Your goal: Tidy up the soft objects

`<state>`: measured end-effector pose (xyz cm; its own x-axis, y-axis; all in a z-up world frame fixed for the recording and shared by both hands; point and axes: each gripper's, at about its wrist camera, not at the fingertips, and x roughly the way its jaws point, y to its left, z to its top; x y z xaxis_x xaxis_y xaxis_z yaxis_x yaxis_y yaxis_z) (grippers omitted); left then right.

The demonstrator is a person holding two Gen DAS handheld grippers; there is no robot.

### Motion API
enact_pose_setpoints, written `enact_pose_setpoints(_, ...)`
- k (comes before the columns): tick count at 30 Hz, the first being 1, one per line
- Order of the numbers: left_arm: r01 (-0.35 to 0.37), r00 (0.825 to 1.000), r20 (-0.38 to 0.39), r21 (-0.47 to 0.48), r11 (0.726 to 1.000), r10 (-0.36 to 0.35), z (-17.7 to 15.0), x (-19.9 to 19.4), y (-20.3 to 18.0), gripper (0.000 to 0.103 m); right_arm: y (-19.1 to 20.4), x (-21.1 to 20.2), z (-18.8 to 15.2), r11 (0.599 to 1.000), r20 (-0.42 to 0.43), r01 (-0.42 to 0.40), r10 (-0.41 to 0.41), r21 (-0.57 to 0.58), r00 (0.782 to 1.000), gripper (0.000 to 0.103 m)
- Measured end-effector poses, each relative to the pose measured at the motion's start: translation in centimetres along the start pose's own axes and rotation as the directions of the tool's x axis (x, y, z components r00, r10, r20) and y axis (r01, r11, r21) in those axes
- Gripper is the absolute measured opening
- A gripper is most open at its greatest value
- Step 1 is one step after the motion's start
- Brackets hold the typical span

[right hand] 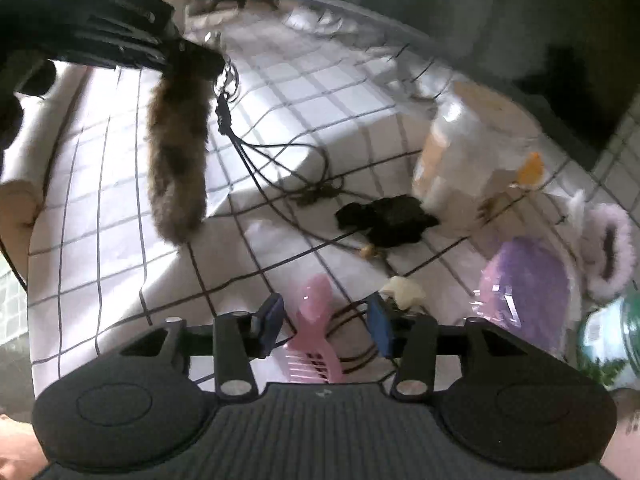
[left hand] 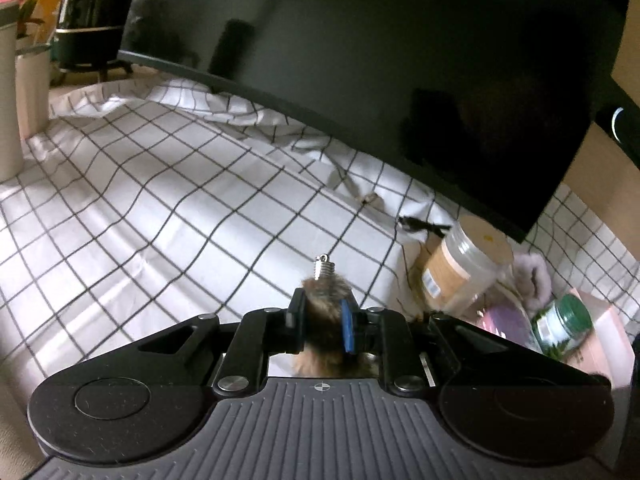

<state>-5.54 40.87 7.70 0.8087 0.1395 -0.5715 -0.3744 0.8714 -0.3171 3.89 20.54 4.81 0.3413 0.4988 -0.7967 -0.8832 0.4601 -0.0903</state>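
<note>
My left gripper (left hand: 322,312) is shut on a brown furry tail keychain (left hand: 324,344), whose metal cap (left hand: 322,268) pokes out past the pads. From the right wrist view that left gripper (right hand: 192,56) is at the upper left, and the furry tail (right hand: 176,152) hangs from it above the checked cloth, trailing a black cord (right hand: 256,160). My right gripper (right hand: 324,324) stands open low over a pink plastic hair clip (right hand: 314,308) that lies between the fingers without touching them. A black fluffy thing (right hand: 388,220), a purple pad (right hand: 524,284) and a pink fluffy ring (right hand: 608,256) lie to the right.
A white checked cloth (left hand: 160,208) covers the table. A large dark monitor (left hand: 400,80) stands at the back. A clear jar with a tan lid (right hand: 472,152) and a green jar (right hand: 608,340) sit at the right. Pale cups (left hand: 24,92) stand at the far left.
</note>
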Motion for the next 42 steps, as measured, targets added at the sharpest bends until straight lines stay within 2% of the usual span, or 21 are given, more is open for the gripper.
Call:
enact_pose_setpoints(1, 0.004, 1.000, -0.003, 0.005, 1.000, -0.004, -0.2, -0.3, 0.0, 0.020, 0.0, -0.1, 0.1, 1.000, 0.000, -0.010, 0.010, 0.002, 1.000, 0.021)
enact_pose_setpoints(2, 0.008, 1.000, -0.003, 0.009, 1.000, -0.008, -0.4, -0.7, 0.1, 0.020, 0.2, -0.3, 0.2, 1.000, -0.014, -0.016, 0.016, -0.001, 1.000, 0.018)
enact_pose_setpoints(5, 0.033, 0.999, 0.022, 0.034, 0.999, -0.034, 0.0, -2.8, -0.3, 0.020, 0.6, -2.6, 0.1, 1.000, 0.021, -0.025, 0.025, 0.006, 0.999, 0.018)
enact_pose_setpoints(8, 0.065, 0.994, 0.078, 0.109, 0.992, -0.074, 1.8, -5.7, -1.9, 0.020, -0.4, -6.0, 0.4, 0.995, 0.071, -0.063, 0.058, 0.072, 0.996, 0.018)
enact_pose_setpoints(11, 0.124, 0.982, 0.120, 0.186, 0.975, -0.148, 4.1, -8.4, -4.2, 0.020, -2.2, -10.2, 0.8, 0.987, 0.148, -0.067, 0.045, 0.147, 0.988, 0.018)
enact_pose_setpoints(14, 0.208, 0.959, 0.131, 0.277, 0.938, -0.251, 6.1, -10.6, -7.1, 0.020, -4.2, -14.9, 0.9, 0.977, 0.230, -0.038, -0.012, 0.209, 0.973, 0.018)
enact_pose_setpoints(16, 0.259, 0.940, 0.124, 0.349, 0.901, -0.318, 7.0, -11.6, -9.4, 0.020, -5.5, -18.3, 0.5, 0.967, 0.289, -0.003, -0.073, 0.255, 0.954, 0.018)
enact_pose_setpoints(18, 0.335, 0.910, 0.093, 0.407, 0.850, -0.403, 7.6, -12.2, -12.0, 0.020, -6.7, -21.3, -0.2, 0.952, 0.330, 0.039, -0.144, 0.304, 0.933, 0.018)
enact_pose_setpoints(20, 0.415, 0.875, 0.047, 0.442, 0.796, -0.482, 8.0, -12.0, -14.4, 0.020, -7.8, -23.7, -1.2, 0.929, 0.343, 0.100, -0.230, 0.356, 0.911, 0.018)
enact_pose_setpoints(23, 0.507, 0.825, -0.020, 0.466, 0.725, -0.565, 7.7, -11.3, -18.7, 0.020, -9.3, -27.0, -3.3, 0.876, 0.328, 0.216, -0.375, 0.430, 0.867, 0.018)
enact_pose_setpoints(25, 0.550, 0.797, -0.047, 0.466, 0.693, -0.602, 7.2, -10.8, -21.7, 0.020, -10.3, -28.8, -5.0, 0.830, 0.296, 0.296, -0.467, 0.473, 0.833, 0.018)
enact_pose_setpoints(27, 0.584, 0.773, -0.071, 0.466, 0.665, -0.630, 6.5, -10.4, -25.0, 0.020, -11.6, -30.7, -6.8, 0.795, 0.282, 0.339, -0.521, 0.503, 0.805, 0.018)
enact_pose_setpoints(31, 0.658, 0.729, -0.139, 0.414, 0.630, -0.670, 5.9, -8.1, -30.7, 0.020, -14.8, -33.0, -10.0, 0.746, 0.267, 0.370, -0.580, 0.554, 0.770, 0.018)
enact_pose_setpoints(34, 0.639, 0.750, -0.142, 0.410, 0.651, -0.646, 5.6, -6.3, -34.9, 0.020, -17.2, -34.3, -12.0, 0.722, 0.270, 0.365, -0.600, 0.588, 0.753, 0.019)
enact_pose_setpoints(38, 0.648, 0.754, -0.181, 0.358, 0.672, -0.631, 5.5, -4.3, -38.8, 0.020, -20.5, -35.2, -13.4, 0.721, 0.311, 0.322, -0.596, 0.614, 0.741, 0.019)
enact_pose_setpoints(42, 0.617, 0.782, -0.186, 0.370, 0.695, -0.595, 5.5, -2.8, -42.1, 0.020, -23.8, -35.8, -14.6, 0.719, 0.345, 0.297, -0.600, 0.629, 0.722, 0.019)
